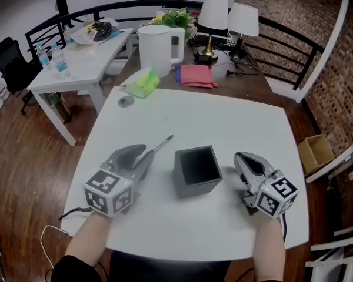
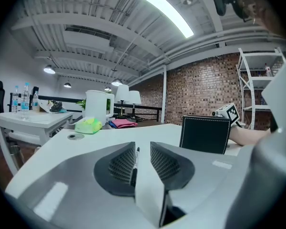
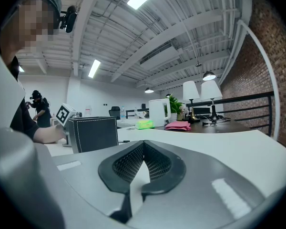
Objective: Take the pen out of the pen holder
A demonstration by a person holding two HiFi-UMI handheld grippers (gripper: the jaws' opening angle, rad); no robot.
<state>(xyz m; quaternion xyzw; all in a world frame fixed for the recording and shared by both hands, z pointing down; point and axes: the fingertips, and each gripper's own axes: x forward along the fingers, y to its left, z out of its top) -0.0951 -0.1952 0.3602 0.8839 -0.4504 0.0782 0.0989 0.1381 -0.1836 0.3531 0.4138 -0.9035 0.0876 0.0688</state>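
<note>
The black square pen holder (image 1: 197, 170) stands empty on the white table (image 1: 223, 122), between my two grippers. A dark pen (image 1: 160, 144) lies on the table left of the holder, its near end between the jaws of my left gripper (image 1: 146, 155). In the left gripper view the pen (image 2: 135, 163) rests close to the left pad with a gap to the right pad, so the left gripper (image 2: 142, 144) is open; the holder (image 2: 205, 134) stands ahead to the right. My right gripper (image 1: 240, 157) sits right of the holder, shut and empty, its pads meeting at the tips (image 3: 143, 143).
At the table's far side are a white kettle (image 1: 159, 49), a pink cloth (image 1: 195, 75), a green packet (image 1: 142, 82), two lamps (image 1: 215, 16) and a small round disc (image 1: 126, 101). A side table with water bottles (image 1: 59, 60) stands at the left.
</note>
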